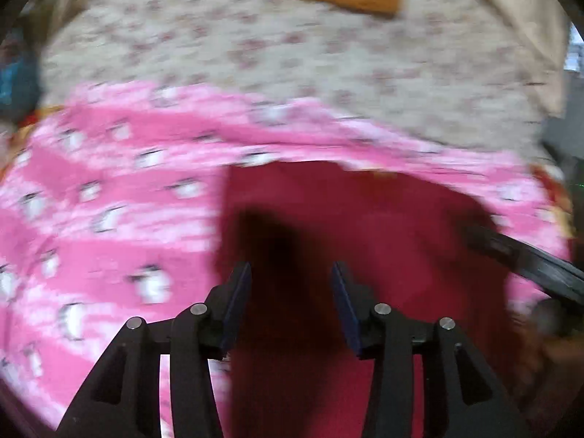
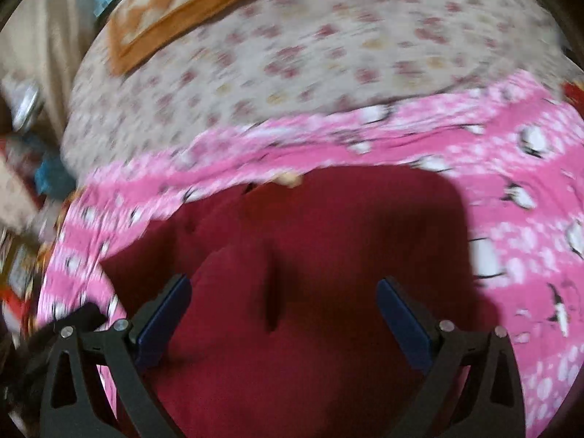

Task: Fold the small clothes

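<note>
A dark red garment (image 1: pixel 365 226) lies flat on a pink blanket with a penguin print (image 1: pixel 109 189). Its left edge runs straight and its far edge sits near the blanket's border. My left gripper (image 1: pixel 291 268) hovers over the garment, jaws apart with nothing between the blue pads. In the right wrist view the same red garment (image 2: pixel 328 226) fills the foreground and shows a raised fold and a dark crease near its middle. My right gripper (image 2: pixel 284 281) stands wide open above it, holding nothing. Both views are blurred.
The pink blanket (image 2: pixel 511 182) lies over a cream floral bedsheet (image 1: pixel 292 54). An orange patterned cloth (image 2: pixel 175 3) rests at the far side of the bed. A black tool part (image 1: pixel 529 259) reaches in from the right. Clutter (image 2: pixel 22 219) sits beyond the bed's left edge.
</note>
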A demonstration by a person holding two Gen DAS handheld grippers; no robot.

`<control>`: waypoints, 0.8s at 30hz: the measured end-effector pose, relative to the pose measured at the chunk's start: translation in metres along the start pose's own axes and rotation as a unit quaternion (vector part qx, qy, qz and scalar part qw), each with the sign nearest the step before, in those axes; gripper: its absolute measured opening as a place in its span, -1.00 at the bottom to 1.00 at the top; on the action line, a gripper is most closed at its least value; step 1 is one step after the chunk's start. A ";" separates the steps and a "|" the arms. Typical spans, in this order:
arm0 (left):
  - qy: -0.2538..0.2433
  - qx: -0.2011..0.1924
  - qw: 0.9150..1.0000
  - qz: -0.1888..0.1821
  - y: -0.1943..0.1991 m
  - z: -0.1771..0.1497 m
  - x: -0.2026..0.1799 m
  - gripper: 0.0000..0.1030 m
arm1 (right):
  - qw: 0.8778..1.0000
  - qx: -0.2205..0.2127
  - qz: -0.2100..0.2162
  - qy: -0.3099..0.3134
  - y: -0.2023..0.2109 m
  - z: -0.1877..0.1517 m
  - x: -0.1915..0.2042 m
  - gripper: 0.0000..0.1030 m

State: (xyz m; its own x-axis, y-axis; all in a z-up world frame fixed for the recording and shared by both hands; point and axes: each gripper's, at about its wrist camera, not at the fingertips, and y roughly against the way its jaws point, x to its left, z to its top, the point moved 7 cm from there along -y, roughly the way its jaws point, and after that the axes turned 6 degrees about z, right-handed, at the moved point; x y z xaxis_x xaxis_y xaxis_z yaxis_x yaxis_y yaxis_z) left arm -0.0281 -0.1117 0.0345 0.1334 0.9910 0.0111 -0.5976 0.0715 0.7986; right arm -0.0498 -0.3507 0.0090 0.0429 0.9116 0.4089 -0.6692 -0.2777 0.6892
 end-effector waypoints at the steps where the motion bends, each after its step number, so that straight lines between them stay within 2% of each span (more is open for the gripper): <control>1: 0.015 0.005 1.000 0.023 -0.010 0.000 0.015 -0.52 | 1.000 0.006 0.006 0.010 -0.005 -0.004 0.010 0.99; 4: 0.053 0.018 0.997 0.053 -0.034 -0.002 0.044 -0.52 | 0.999 0.026 0.010 0.047 -0.023 -0.014 0.042 0.99; 7: 0.067 0.047 0.995 0.054 -0.053 -0.009 0.051 -0.52 | 0.995 0.048 -0.010 0.081 -0.046 -0.019 0.061 0.99; 9: 0.066 0.061 0.995 0.051 -0.060 -0.015 0.050 -0.52 | 0.992 0.075 -0.013 0.104 -0.069 -0.028 0.069 0.80; 10: 0.061 0.068 0.994 0.059 -0.063 -0.017 0.051 -0.52 | 0.989 0.087 -0.023 0.116 -0.081 -0.032 0.070 0.35; 11: 0.057 0.070 0.994 0.064 -0.065 -0.019 0.051 -0.52 | 0.986 0.099 -0.038 0.126 -0.088 -0.037 0.067 0.03; 12: 0.056 0.069 0.994 0.064 -0.065 -0.019 0.051 -0.52 | 0.984 0.100 -0.048 0.138 -0.089 -0.039 0.066 -0.01; 13: 0.057 0.067 0.994 0.063 -0.064 -0.020 0.051 -0.52 | 0.985 0.091 -0.041 0.143 -0.084 -0.038 0.065 -0.25; 14: 0.059 0.066 0.994 0.064 -0.063 -0.020 0.052 -0.52 | 0.985 0.083 -0.032 0.146 -0.075 -0.036 0.065 -0.60; 15: 0.061 0.066 0.994 0.067 -0.063 -0.020 0.053 -0.52 | 0.986 0.076 -0.029 0.147 -0.063 -0.033 0.063 -0.69; 22: 0.088 0.082 0.988 0.100 -0.065 -0.028 0.071 -0.52 | 0.988 -0.029 -0.079 0.131 0.024 0.001 0.010 -0.72; 23: 0.095 0.086 0.987 0.096 -0.064 -0.030 0.073 -0.52 | 0.988 -0.035 -0.085 0.128 0.028 0.000 -0.001 -0.61; 24: 0.104 0.085 0.987 0.087 -0.061 -0.031 0.076 -0.52 | 0.989 -0.023 -0.085 0.117 0.029 -0.004 -0.012 -0.49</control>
State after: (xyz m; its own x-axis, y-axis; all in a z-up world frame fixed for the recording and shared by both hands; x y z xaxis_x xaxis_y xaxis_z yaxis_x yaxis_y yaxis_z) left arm -0.0065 -0.0375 -0.0320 -0.1361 0.9896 0.0470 -0.4530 -0.1044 0.8854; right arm -0.0729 -0.3689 0.0218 -0.0116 0.9907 0.1355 -0.7002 -0.1048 0.7062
